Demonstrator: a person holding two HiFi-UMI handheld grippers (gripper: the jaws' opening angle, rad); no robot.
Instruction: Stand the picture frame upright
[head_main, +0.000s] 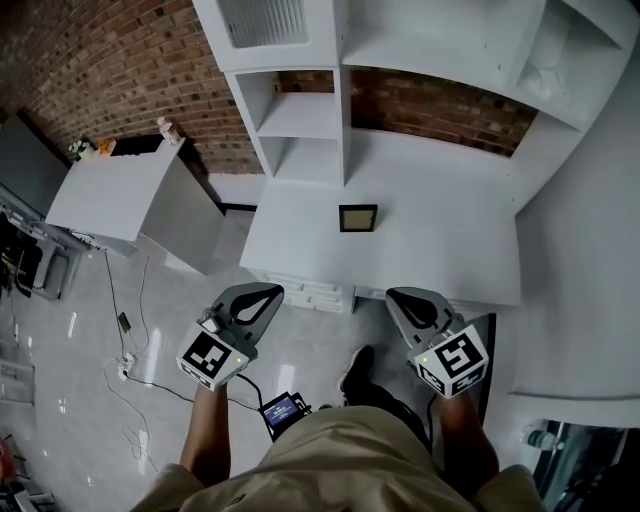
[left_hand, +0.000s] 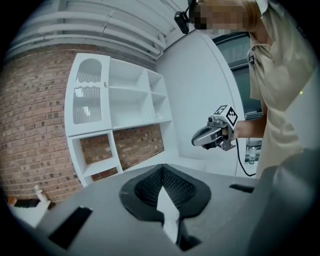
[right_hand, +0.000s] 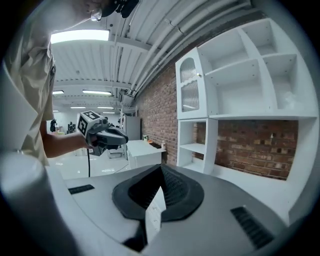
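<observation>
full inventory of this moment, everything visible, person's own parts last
picture frame: 1, dark with a pale border, middle of the desk top
desk: 1, white, ahead of the person
shelf unit: 1, white, open compartments, on the desk's back edge
brick wall: 1, red-brown, behind the furniture
side cabinet: 1, white, left of the desk, small items on top
floor cables: several, on the pale floor at left
screen device: 1, black with a lit screen, at the person's waist
left gripper: 1, grey, shut, empty, short of the desk
right gripper: 1, grey, shut, empty, short of the desk
</observation>
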